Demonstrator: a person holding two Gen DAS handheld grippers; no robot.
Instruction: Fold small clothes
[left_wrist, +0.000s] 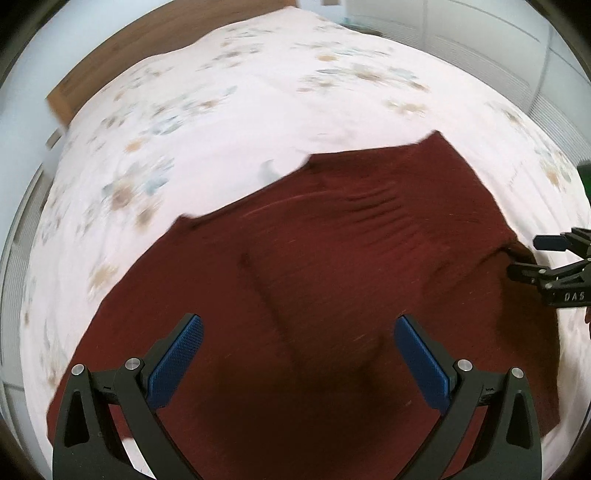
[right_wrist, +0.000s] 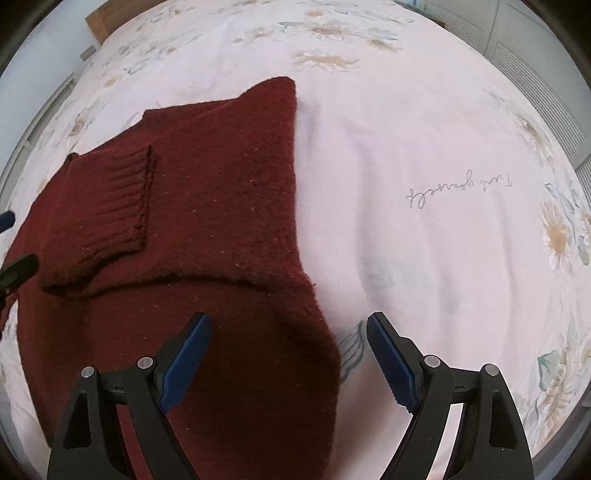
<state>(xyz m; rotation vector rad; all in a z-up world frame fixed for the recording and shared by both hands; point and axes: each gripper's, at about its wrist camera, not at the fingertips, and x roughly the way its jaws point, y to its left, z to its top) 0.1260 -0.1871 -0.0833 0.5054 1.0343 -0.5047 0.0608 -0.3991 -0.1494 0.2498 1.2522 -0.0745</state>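
A dark red knitted sweater (right_wrist: 221, 206) lay spread on a bed covered by a pale pink sheet (right_wrist: 424, 129) printed with faded daisies and a line of cursive script. The knit looked thick and fuzzy, flecked with small light specks. One sleeve was folded across the body, its ribbed cuff (right_wrist: 114, 206) lying on top toward the garment's left side in the right wrist view. The sweater's right edge ran straight down the sheet, then curved into a rounded lobe near the camera. A wooden headboard (left_wrist: 122, 55) stood along the bed's far edge, and white slatted panels showed beyond the bed's sides.

The left gripper (left_wrist: 299, 354) hung over the sweater's near part, its blue textured pads spread wide, holding nothing. The right gripper (right_wrist: 288, 354) also stood wide open and empty, one finger over the red knit, the other over bare sheet. In the blurred left wrist view, it appeared at the sweater's right corner.
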